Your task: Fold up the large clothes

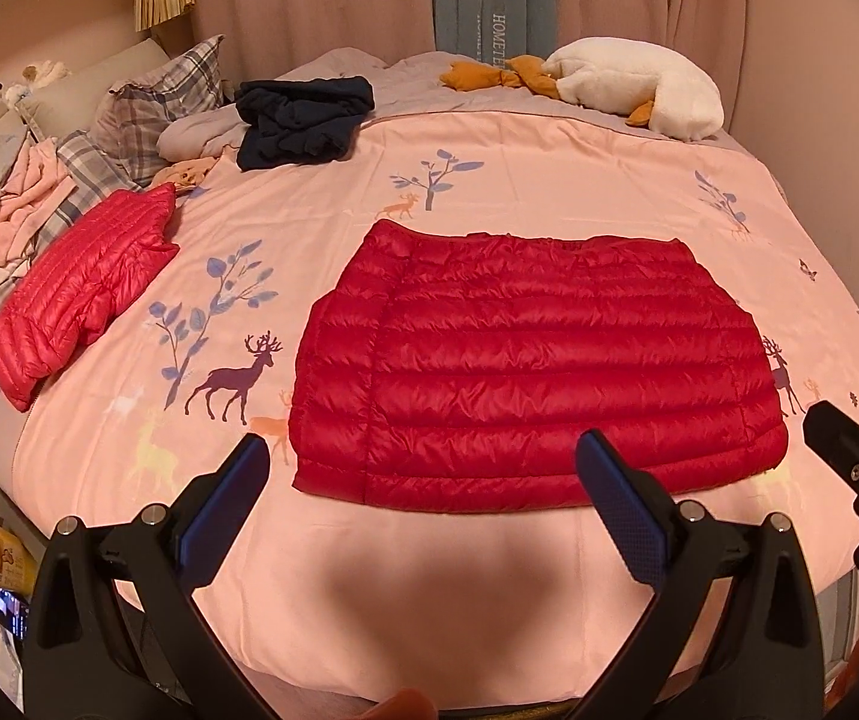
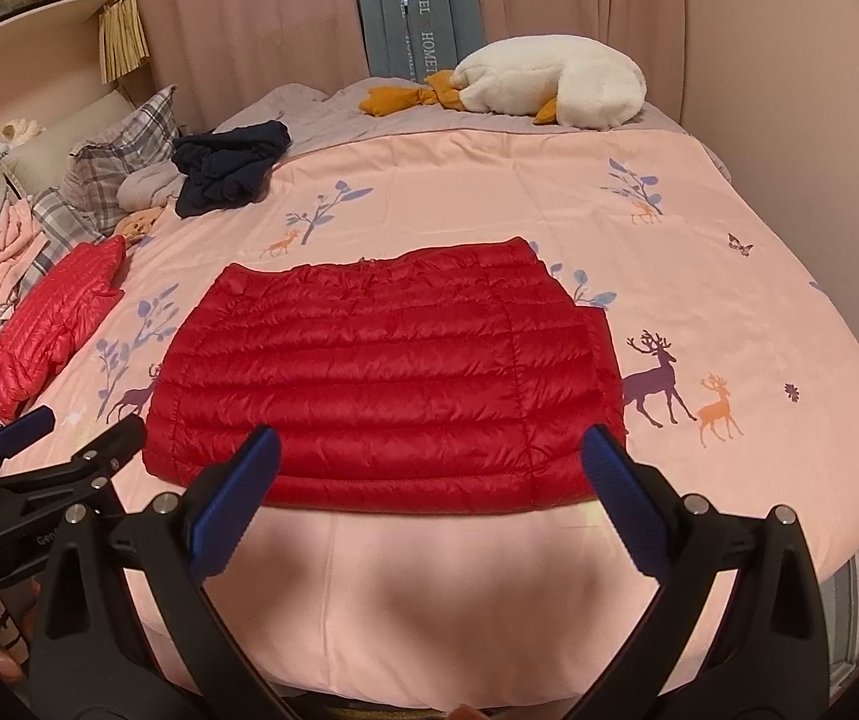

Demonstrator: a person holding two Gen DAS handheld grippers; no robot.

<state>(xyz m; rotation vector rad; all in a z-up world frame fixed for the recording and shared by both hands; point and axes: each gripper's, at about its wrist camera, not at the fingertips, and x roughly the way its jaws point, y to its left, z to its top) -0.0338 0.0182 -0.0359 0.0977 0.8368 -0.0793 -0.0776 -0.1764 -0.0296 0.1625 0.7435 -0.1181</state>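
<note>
A red quilted down jacket (image 1: 525,372) (image 2: 387,384) lies flat on the pink bed cover, folded into a wide rectangle with its sleeves tucked in. My left gripper (image 1: 423,450) hovers open just before the jacket's near hem, nothing between its blue pads. My right gripper (image 2: 429,444) is also open over the near hem, a little right of centre, and holds nothing. Each gripper shows at the edge of the other's view: the right gripper (image 1: 849,426) and the left gripper (image 2: 78,420).
A second, lighter red down jacket (image 1: 81,294) (image 2: 48,324) lies folded at the left by plaid pillows (image 1: 153,108). A dark navy garment (image 1: 303,120) is heaped at the back left. A white goose plush (image 1: 639,84) rests at the far edge near the curtains.
</note>
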